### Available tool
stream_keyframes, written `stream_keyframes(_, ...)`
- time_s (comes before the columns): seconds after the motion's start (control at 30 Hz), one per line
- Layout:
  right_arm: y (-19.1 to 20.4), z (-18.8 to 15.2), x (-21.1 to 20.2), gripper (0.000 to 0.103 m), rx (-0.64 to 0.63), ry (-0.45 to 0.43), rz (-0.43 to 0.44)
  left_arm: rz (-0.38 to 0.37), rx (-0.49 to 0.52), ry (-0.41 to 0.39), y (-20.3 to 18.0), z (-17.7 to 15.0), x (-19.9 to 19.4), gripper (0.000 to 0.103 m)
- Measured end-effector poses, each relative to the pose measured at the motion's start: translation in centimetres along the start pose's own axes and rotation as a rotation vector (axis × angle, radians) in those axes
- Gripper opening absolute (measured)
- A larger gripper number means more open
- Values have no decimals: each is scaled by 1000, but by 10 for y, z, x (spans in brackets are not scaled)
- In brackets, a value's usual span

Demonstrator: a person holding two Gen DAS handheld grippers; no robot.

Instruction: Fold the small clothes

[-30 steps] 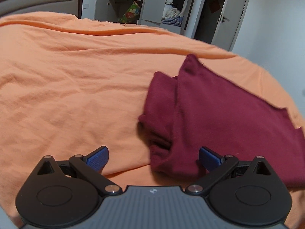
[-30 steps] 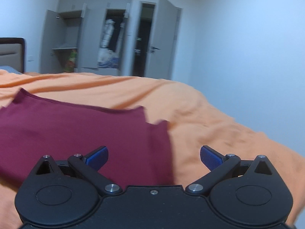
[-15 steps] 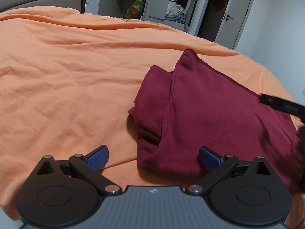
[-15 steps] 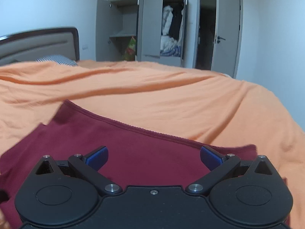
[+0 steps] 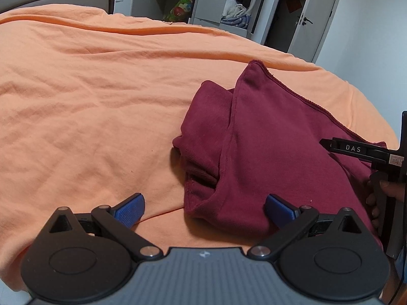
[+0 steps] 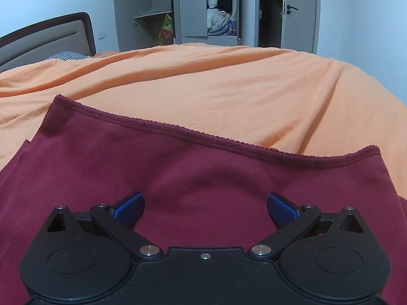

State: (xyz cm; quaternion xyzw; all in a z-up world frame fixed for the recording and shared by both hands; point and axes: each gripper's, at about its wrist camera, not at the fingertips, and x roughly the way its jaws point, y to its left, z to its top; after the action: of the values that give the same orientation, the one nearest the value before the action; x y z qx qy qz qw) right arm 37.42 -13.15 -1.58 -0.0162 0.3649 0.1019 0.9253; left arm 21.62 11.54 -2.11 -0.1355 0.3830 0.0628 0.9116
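A maroon garment (image 5: 274, 142), partly folded with bunched layers at its left side, is spread on the orange bedsheet (image 5: 89, 101) toward the near right of the bed. The left gripper (image 5: 204, 207) is held over the garment's near-left corner, jaws wide and empty. The right gripper (image 6: 206, 204) is positioned above the flat cloth, jaws likewise spread wide, nothing gripped. An open wardrobe (image 6: 216, 7) is seen beyond the bed.

From my remote feed: an orange bedspread (image 6: 229, 81) covers the bed below a padded headboard (image 6: 48, 43). Behind it, a grey wardrobe (image 6: 193, 5) stands open beside a white door (image 5: 320, 17); pale walls, possibly artificial light.
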Motion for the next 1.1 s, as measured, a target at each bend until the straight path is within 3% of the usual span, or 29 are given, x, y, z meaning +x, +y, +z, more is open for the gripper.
stream_keyframes(0.53,-8,-8,-1,103,6,-21,6,10,-3,16,-2,1,-2,103)
stream_keyframes(0.67,-7,-8,-1,103,5,-22,4,-15,-37,37,0,-2,-11,103)
stream_keyframes(0.87,-6,-6,-5,103,-2,-22,1,-109,-107,70,-1,-10,-19,103)
stream_keyframes(1.1,-10,-8,-33,103,18,-19,25,-104,-113,63,-13,-11,-13,103)
